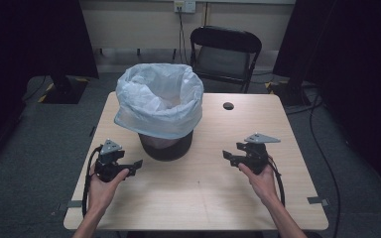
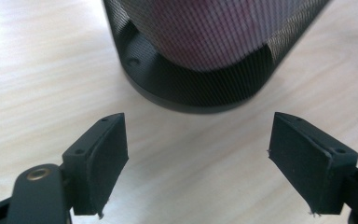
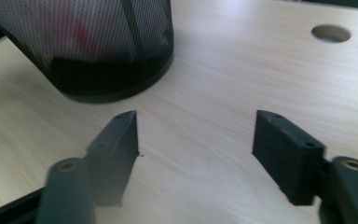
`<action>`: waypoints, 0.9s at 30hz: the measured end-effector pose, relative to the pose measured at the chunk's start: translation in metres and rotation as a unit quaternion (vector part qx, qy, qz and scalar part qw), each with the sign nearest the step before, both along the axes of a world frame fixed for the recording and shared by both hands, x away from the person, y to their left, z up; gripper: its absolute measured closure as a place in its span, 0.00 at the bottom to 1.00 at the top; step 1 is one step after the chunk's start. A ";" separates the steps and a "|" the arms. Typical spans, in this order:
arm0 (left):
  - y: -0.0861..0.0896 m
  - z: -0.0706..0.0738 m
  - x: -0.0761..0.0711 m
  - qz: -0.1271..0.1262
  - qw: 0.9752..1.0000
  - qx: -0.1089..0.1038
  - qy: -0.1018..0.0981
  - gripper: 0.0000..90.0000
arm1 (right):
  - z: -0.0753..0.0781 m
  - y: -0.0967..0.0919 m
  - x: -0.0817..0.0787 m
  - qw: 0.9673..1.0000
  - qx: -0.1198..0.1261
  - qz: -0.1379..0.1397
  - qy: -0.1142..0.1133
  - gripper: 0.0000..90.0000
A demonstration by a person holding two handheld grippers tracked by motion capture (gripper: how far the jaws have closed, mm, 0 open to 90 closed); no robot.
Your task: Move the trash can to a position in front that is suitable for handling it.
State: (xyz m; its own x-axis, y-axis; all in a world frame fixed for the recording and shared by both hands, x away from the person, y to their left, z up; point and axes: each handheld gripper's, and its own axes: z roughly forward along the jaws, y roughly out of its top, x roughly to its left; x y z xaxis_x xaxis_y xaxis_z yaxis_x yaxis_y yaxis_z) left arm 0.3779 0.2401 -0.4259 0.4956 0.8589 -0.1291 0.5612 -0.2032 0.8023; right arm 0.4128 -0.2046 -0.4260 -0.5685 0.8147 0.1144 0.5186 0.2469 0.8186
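A pale wooden table (image 1: 198,193) is seen across the middle and lower part of the high view. At its upper centre a black mesh bin (image 1: 166,146) stands upright, lined with a white plastic bag (image 1: 159,99) whose rim is folded down over the outside. In the left gripper view the bin's base (image 2: 200,84) is found at the upper centre, and in the right gripper view it (image 3: 98,60) is seen at the upper left. A black folding chair (image 1: 224,54) is placed beyond the table at the top centre. The left gripper (image 1: 135,166) is held at the lower left, just beside the bin; its jaws are spread wide, with nothing between them. The right gripper (image 1: 230,156) is held at the right of centre, apart from the bin, its jaws likewise parted and empty. A small round hole (image 1: 228,105) is seen in the tabletop right of the bin.
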 end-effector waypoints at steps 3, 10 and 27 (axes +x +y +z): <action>0.006 0.005 0.006 0.007 1.000 -0.004 -0.013 0.19 | 0.001 0.010 0.008 1.000 0.011 0.018 -0.005 0.39; 0.011 0.030 0.009 0.007 0.999 0.001 -0.042 0.19 | 0.026 0.027 0.038 0.998 0.043 0.029 -0.022 0.24; 0.025 0.040 0.042 0.054 0.994 -0.059 -0.072 0.20 | 0.048 0.048 0.090 0.992 0.105 -0.001 -0.069 0.27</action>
